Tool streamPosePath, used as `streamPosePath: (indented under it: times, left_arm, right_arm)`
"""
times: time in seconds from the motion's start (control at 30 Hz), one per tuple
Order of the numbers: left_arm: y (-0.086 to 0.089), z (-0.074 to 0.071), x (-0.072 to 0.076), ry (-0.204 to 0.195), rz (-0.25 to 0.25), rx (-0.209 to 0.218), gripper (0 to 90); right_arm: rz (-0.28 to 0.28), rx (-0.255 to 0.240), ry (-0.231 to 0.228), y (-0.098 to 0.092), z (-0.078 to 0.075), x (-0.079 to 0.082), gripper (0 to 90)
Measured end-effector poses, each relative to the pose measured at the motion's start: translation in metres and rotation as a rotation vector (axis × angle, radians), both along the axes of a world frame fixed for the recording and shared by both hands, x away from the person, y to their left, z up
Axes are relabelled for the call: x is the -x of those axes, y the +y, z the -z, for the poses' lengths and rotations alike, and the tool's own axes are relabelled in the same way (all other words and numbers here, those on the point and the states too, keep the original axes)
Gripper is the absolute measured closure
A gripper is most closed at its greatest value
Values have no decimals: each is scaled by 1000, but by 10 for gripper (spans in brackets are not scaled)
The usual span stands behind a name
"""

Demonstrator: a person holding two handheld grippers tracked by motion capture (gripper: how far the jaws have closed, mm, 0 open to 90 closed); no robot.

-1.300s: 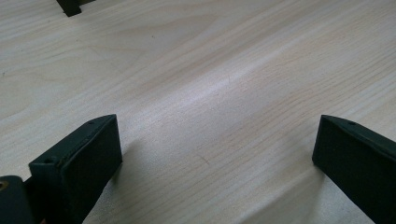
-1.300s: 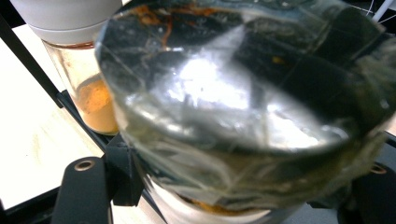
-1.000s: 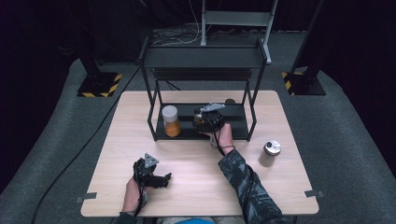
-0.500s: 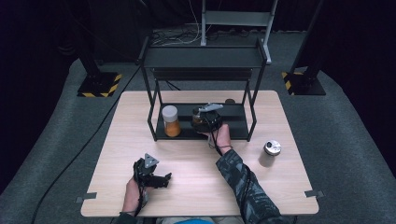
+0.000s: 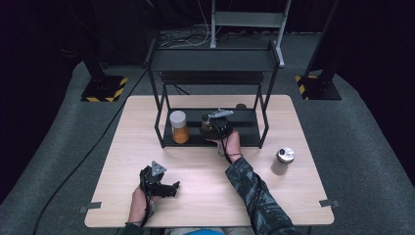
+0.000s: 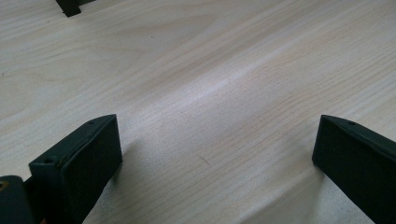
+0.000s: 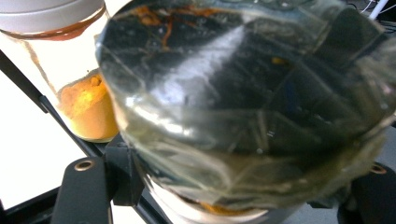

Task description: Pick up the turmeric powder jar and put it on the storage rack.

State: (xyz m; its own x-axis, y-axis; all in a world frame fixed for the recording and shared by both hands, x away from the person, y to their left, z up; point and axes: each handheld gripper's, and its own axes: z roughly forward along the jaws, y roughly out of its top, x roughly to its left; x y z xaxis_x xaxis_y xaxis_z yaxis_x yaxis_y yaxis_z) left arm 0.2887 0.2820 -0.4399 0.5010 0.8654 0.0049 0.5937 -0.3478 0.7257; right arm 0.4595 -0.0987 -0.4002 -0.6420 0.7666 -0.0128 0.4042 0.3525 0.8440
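The right tool (image 5: pixel 215 128) reaches into the lower shelf of the black rack (image 5: pixel 213 61), clenched on a glass jar (image 5: pixel 209 128). In the right gripper view that jar (image 7: pixel 243 107) sits directly ahead of the tool, its clear faceted glass pressed between the two black jaws at the bottom corners, with orange residue near its edges. Just to that tool's left, on the same shelf, stands a second jar (image 5: pixel 179 127) with a pale lid and orange powder (image 7: pixel 88 112) in its lower part; the two jars are close, though I cannot tell whether they touch.

The left tool (image 5: pixel 159 183) rests low over the tabletop (image 5: pixel 303 196), well behind and to the left of the right one. Its jaws are released, spread wide with only bare wood (image 6: pixel 210 107) between them.

A small can (image 5: pixel 282 160) with a metal top stands on the tabletop, off to the right tool's right and apart from the rack.
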Motion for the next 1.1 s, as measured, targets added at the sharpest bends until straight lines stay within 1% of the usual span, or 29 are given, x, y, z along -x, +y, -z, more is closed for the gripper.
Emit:
streamPosePath:
  times: [0.17, 0.27, 0.5, 0.67, 0.8, 1.0, 1.1]
  left_arm:
    - [0, 0, 0, 0, 0, 0, 8]
    - [0, 0, 0, 1, 0, 2, 8]
    - [0, 0, 0, 0, 0, 0, 8]
    - [0, 0, 0, -2, 1, -1, 8]
    - [0, 0, 0, -1, 1, -1, 8]
    - [0, 0, 0, -1, 1, -1, 8]
    - [0, 0, 0, 0, 0, 0, 8]
  right_arm:
    - [-2, 5, 2, 1, 2, 0, 307]
    - [3, -5, 2, 1, 4, 0, 307]
    - [0, 1, 1, 3, 8, -1, 307]
    - [14, -4, 3, 3, 12, -1, 307]
    - [19, -2, -8, 3, 14, 1, 307]
    - [28, -5, 0, 3, 17, -1, 307]
    - [28, 4, -2, 4, 19, -1, 307]
